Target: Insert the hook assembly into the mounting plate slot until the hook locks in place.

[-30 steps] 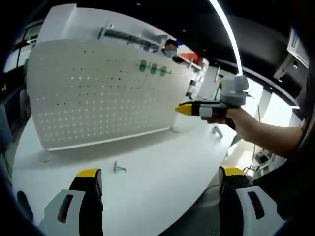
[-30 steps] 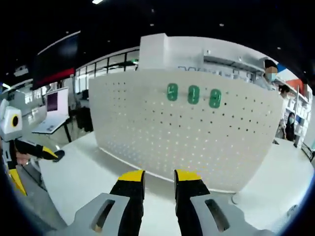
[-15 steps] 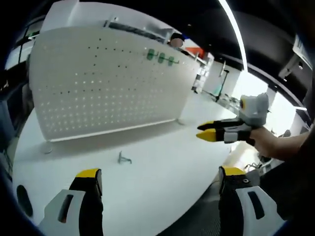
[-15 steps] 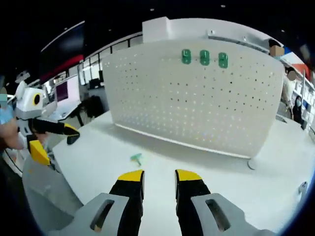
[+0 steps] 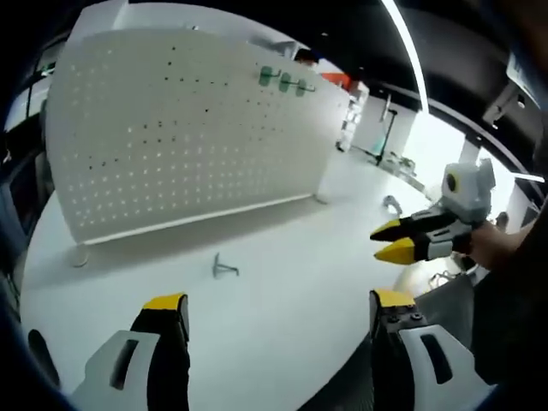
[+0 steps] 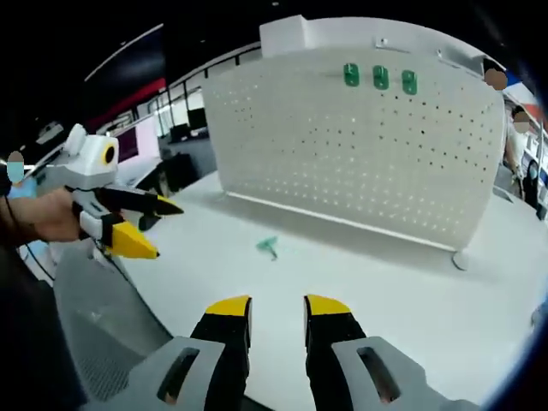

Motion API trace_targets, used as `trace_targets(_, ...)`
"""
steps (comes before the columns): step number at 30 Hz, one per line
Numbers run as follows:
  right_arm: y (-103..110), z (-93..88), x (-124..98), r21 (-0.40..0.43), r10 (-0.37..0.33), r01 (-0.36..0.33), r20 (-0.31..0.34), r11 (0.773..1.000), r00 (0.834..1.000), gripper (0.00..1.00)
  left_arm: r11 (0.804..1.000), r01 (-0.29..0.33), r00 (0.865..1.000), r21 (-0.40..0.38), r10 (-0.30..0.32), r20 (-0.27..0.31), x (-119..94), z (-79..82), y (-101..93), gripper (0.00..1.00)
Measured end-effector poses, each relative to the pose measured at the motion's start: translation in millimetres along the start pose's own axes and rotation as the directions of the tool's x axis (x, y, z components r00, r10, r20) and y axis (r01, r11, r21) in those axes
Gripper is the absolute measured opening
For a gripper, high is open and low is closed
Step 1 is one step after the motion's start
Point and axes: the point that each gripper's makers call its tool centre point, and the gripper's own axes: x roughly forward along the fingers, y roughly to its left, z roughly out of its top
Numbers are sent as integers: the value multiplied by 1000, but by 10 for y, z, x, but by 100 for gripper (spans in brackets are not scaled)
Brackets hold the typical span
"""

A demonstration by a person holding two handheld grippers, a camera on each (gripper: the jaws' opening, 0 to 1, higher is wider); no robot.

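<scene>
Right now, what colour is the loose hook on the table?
Green; the hook shows best in the right gripper view.

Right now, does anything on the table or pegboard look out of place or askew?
One loose hook lies alone on the table, apart from the pegboard, where three green hooks hang in a row. Neither gripper holds it. Nothing looks spilled or damaged.

White round table (image 5: 282, 291), three green pegs (image 6: 379, 77) high up, a ceiling light strip (image 5: 402, 43)
</scene>
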Motion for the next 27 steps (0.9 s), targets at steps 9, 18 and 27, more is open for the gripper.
trace_targets(9,63,-135,-36,16,21,-21,-26,1000,999,23,999,19,999,40,-17,-47,231,48,92,82)
trace_targets(18,-162,-198,-114,26,-17,18,-34,999,999,21,994,-44,999,97,47,-25,495,63,338,67)
trace_targets(27,-388,-267,-174,54,-65,68,-51,996,997,20,988,-50,997,143,58,-52,800,70,507,55)
